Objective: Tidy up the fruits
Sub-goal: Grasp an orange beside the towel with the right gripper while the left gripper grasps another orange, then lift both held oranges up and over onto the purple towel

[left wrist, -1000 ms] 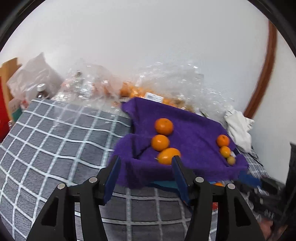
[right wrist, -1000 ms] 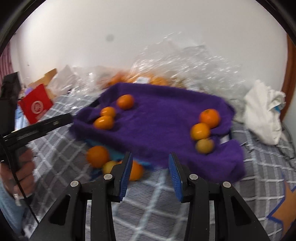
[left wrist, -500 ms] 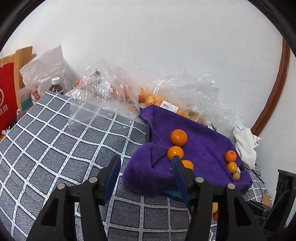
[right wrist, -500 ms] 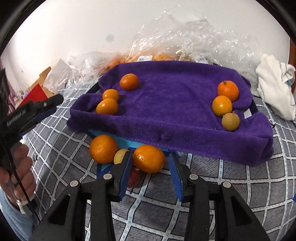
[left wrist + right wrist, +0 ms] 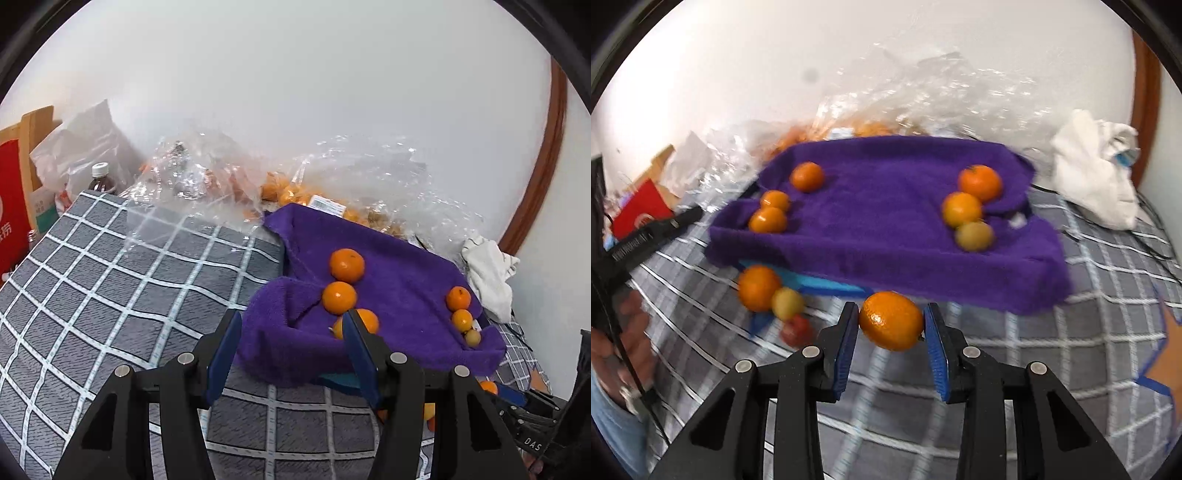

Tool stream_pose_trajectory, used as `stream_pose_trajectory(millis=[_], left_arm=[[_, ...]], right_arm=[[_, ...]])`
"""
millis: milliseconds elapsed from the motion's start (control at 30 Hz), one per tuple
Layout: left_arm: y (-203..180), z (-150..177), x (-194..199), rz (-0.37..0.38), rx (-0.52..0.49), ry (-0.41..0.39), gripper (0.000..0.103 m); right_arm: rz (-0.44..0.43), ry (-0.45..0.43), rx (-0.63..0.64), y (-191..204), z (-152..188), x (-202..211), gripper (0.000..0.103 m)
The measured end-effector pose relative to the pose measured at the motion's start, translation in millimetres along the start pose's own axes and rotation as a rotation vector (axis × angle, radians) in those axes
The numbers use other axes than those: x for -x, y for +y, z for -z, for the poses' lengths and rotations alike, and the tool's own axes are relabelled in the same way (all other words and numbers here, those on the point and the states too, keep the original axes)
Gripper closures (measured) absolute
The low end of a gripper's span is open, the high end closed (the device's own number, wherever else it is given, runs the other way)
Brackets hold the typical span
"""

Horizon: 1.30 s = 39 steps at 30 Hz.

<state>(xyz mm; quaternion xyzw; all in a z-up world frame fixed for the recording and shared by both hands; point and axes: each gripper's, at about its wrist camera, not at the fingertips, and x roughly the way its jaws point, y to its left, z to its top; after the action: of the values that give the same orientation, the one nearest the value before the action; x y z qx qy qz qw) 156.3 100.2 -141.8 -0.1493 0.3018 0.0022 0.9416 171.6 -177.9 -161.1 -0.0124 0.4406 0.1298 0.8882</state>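
A purple towel [image 5: 886, 206] covers a tray on the checked cloth; it also shows in the left wrist view [image 5: 399, 295]. Three oranges lie in a row on its left side [image 5: 768, 219] and two oranges and a small yellow-green fruit on its right side [image 5: 962, 208]. My right gripper [image 5: 891, 322] is shut on an orange [image 5: 891, 320] and holds it in front of the towel's near edge. An orange [image 5: 758, 288], a yellow-green fruit [image 5: 787, 302] and a red fruit [image 5: 796, 328] lie on the cloth at the left. My left gripper [image 5: 291, 341] is open and empty by the towel's left corner.
Crumpled clear plastic bags [image 5: 229, 184] with more oranges lie behind the towel against the wall. A white cloth [image 5: 1097, 177] lies at the right. A bottle [image 5: 100, 181], a white bag and a red box [image 5: 11, 206] stand at the far left.
My right gripper has shut on the orange that lay between its fingers and raised it off the cloth. My left gripper has drawn back a little from the towel and stays open.
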Motion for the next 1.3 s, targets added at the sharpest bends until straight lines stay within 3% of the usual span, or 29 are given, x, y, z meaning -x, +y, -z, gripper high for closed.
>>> stream_pose_trajectory(millis=[300, 433, 667, 1000, 1300], left_arm=[[-26, 10, -2, 0.088, -0.128, 0.045, 0.049], [-32, 13, -2, 0.139, -0.156, 0.075, 0.049], [-55, 25, -8, 0.260, -0.213, 0.158, 0.048], [-58, 38, -29, 0.276, -0.187, 0.288, 0.048], [-66, 45, -35, 0.243, -0.231, 0.311, 0.051]], right_arm=[[0.019, 0.046, 0.013, -6, 8, -17, 0.065], [0.056, 0.005, 0.032, -2, 14, -14, 0.067], [0.038, -0.035, 0.027, -3, 17, -5, 0.067], [0.034, -0.066, -0.071, -23, 18, 1, 0.067], [0.031, -0.067, -0.070, -22, 18, 0, 0.067]])
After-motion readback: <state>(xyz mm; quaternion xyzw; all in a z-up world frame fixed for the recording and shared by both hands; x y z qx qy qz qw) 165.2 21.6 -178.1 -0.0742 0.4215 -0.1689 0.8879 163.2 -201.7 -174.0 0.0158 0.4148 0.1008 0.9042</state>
